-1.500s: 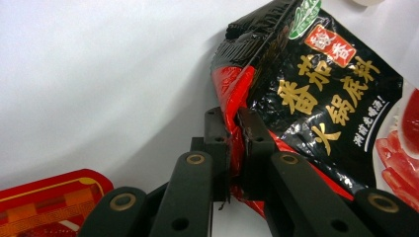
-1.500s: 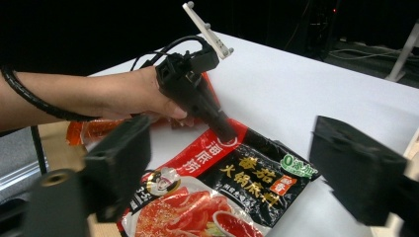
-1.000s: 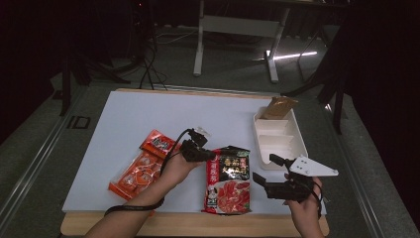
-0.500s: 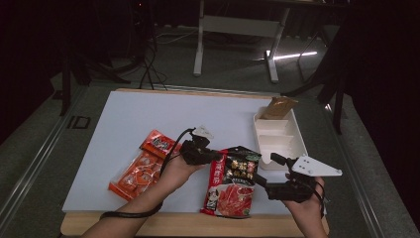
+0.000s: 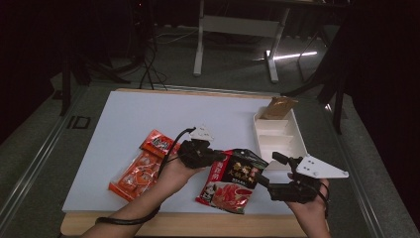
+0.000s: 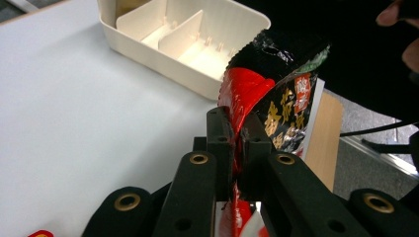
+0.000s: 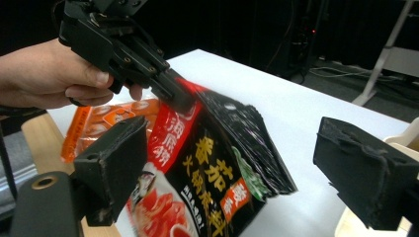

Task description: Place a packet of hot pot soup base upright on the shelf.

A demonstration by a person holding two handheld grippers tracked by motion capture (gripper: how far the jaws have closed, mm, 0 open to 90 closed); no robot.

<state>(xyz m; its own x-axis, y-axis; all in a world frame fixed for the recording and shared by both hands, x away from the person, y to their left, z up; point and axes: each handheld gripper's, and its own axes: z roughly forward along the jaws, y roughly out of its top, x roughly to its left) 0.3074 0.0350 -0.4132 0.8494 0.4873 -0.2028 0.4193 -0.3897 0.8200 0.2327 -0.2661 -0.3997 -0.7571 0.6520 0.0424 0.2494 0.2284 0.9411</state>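
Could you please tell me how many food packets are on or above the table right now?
4: a black-and-red packet in the left gripper, two orange packets at the left, a brown packet in the white tray.

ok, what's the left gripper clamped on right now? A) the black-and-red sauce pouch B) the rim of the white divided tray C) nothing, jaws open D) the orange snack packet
A: in the left gripper view the left gripper has its jaws pinched shut on the edge of the black-and-red sauce pouch, and the high view shows that pouch tilted up off the table at that gripper.
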